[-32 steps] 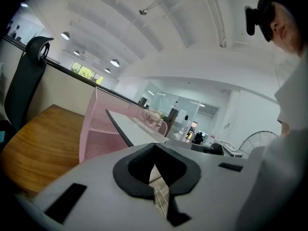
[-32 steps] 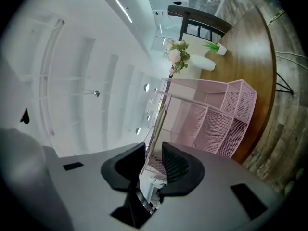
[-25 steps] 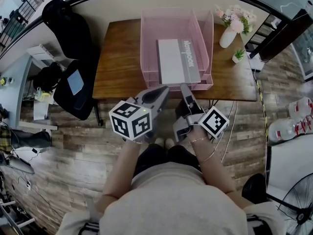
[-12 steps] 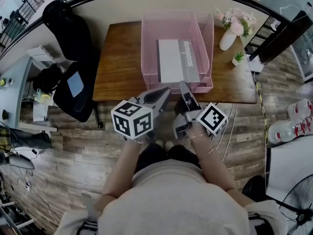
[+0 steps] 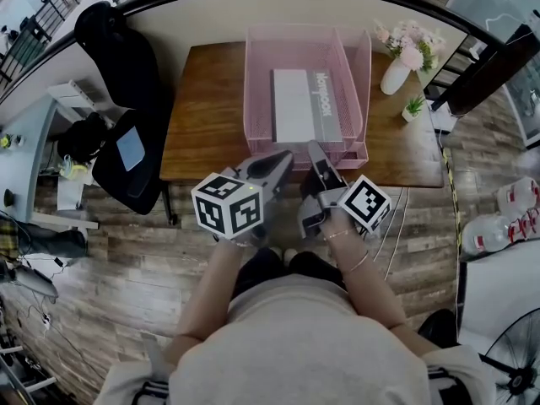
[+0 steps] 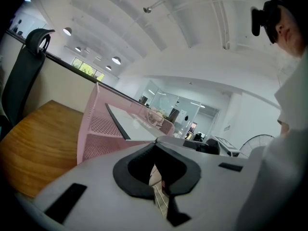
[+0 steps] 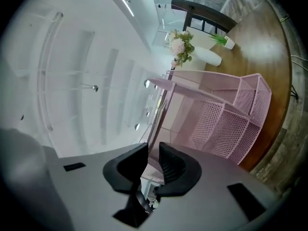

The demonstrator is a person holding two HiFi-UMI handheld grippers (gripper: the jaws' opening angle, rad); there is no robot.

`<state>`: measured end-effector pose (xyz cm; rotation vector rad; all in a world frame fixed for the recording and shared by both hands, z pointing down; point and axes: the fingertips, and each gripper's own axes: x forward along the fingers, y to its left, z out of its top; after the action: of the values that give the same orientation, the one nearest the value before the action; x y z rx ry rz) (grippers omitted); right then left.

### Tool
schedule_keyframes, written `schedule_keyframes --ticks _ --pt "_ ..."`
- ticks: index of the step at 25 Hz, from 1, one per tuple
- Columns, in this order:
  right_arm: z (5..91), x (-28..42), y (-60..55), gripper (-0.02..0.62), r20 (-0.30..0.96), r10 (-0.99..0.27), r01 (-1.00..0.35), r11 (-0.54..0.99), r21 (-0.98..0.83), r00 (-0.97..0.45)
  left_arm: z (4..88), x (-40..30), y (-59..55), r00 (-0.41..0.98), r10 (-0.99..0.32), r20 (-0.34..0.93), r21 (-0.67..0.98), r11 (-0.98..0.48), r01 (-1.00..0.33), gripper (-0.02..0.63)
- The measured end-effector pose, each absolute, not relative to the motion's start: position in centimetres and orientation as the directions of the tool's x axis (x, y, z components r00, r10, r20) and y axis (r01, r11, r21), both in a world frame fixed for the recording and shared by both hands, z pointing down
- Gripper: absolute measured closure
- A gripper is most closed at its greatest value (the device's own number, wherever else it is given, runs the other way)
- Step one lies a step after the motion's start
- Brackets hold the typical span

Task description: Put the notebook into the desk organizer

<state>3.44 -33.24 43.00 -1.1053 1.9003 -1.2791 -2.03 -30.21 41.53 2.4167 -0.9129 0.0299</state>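
Note:
A grey and white notebook (image 5: pixel 308 105) lies flat inside the pink mesh desk organizer (image 5: pixel 253 83) on the wooden desk (image 5: pixel 202 116). Both grippers hover side by side just off the desk's front edge, pointing at the organizer and touching nothing. My left gripper (image 5: pixel 283 157) has its pads (image 6: pixel 137 170) meeting at the tips, with nothing held. On my right gripper (image 5: pixel 314 150) the jaws are opening, with a narrow empty gap between the pads (image 7: pixel 175 165). The left gripper view shows the organizer (image 6: pixel 96 129) and the notebook (image 6: pixel 132 124) close ahead. The right gripper view shows the organizer's mesh front (image 7: pixel 226 119).
A white vase of flowers (image 5: pixel 395 57) and a small potted plant (image 5: pixel 412 104) stand at the desk's right end. A black chair with a bag (image 5: pixel 126 150) stands left of the desk. Water bottles (image 5: pixel 506 209) lie on the floor at the right.
Both grippers have edged slightly toward the desk. The notebook lies still in the organizer.

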Motion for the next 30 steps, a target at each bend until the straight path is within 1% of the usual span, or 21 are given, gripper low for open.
schedule_keyframes --ticks 9,14,20,23,30 --pt "43.0 3.4 -34.7 0.531 -0.022 -0.869 -0.304 0.196 -0.932 -0.493 41.6 -2.0 -31.5 0.761 -0.615 0.205 0.492 -0.608 -0.624 0.594" --pt "42.7 3.3 -34.9 0.523 -0.043 -0.861 -0.298 0.222 -0.928 -0.506 41.7 -2.1 -31.8 0.755 -0.624 0.203 0.496 -0.599 -0.628 0.594" --pt "42.6 3.4 -34.7 0.525 -0.037 -0.868 -0.301 0.212 -0.930 -0.496 41.7 -2.0 -31.6 0.762 -0.617 0.198 0.506 -0.601 -0.619 0.594" --pt "42.1 3.4 -34.4 0.525 -0.056 -0.867 -0.301 0.231 -0.925 -0.495 41.6 -2.0 -31.4 0.764 -0.615 0.197 0.507 -0.603 -0.616 0.594" --pt "42.0 4.0 -32.6 0.525 -0.046 -0.871 -0.351 0.245 -0.904 -0.489 41.7 -1.8 -30.2 0.767 -0.609 0.201 0.504 -0.607 -0.614 0.594"
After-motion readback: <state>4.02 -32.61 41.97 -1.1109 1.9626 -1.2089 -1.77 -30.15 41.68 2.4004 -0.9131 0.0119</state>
